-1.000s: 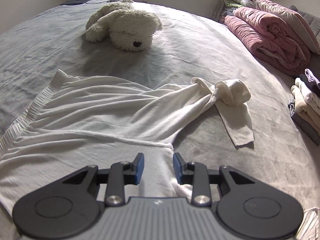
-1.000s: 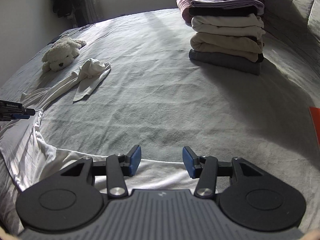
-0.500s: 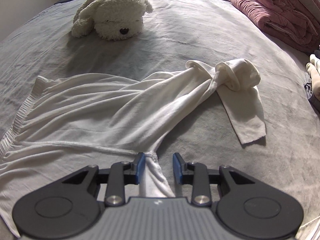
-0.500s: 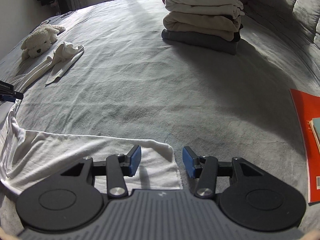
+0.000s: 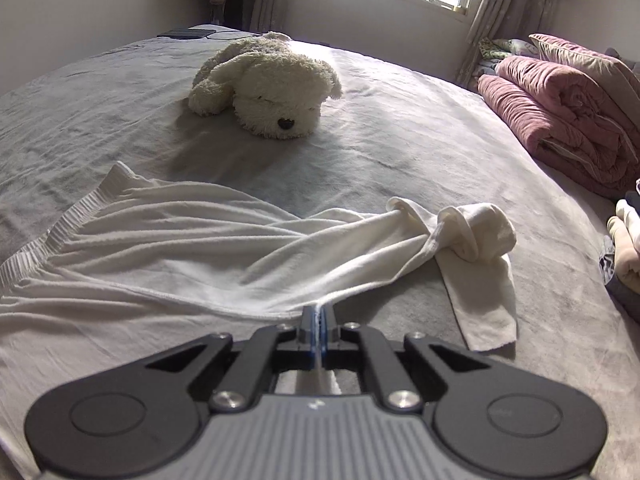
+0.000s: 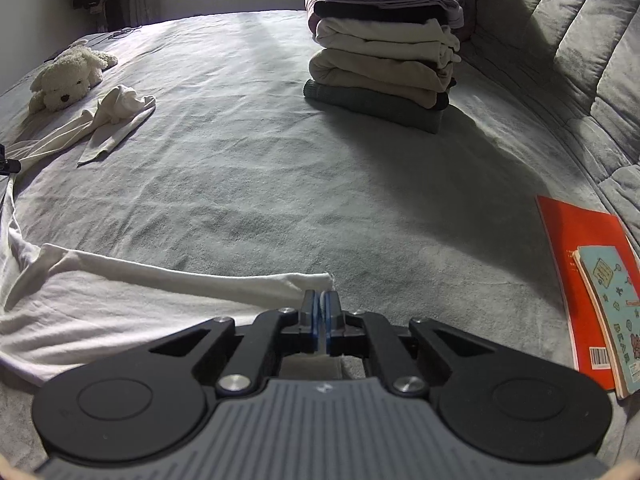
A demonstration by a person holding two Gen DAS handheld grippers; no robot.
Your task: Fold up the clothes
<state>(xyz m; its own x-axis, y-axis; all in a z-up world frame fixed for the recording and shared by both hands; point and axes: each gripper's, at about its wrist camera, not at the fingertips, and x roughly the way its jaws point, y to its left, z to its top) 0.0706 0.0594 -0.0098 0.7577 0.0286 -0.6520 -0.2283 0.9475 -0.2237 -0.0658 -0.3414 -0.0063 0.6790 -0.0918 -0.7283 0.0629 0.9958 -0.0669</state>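
A white long-sleeved garment [image 5: 168,248] lies spread on the grey bed, ribbed hem at the left. One sleeve runs right and ends in a twisted knot [image 5: 472,232]. My left gripper [image 5: 318,314] is shut on the garment where that sleeve meets the body. In the right wrist view the same white garment [image 6: 120,300] lies at lower left, its other sleeve stretched flat toward me. My right gripper [image 6: 320,306] is shut on that sleeve's cuff end. The knotted sleeve [image 6: 120,108] shows far off at the left.
A white plush dog [image 5: 268,88] lies beyond the garment. Rolled pink bedding [image 5: 560,120] sits at the right. A stack of folded clothes [image 6: 384,52] stands on the bed [image 6: 280,168]. Red and teal books [image 6: 592,280] lie at the right edge.
Both grippers went from open to shut on the white garment: the left at the sleeve's base, the right on the other sleeve's cuff. The left wrist view tilted upward.
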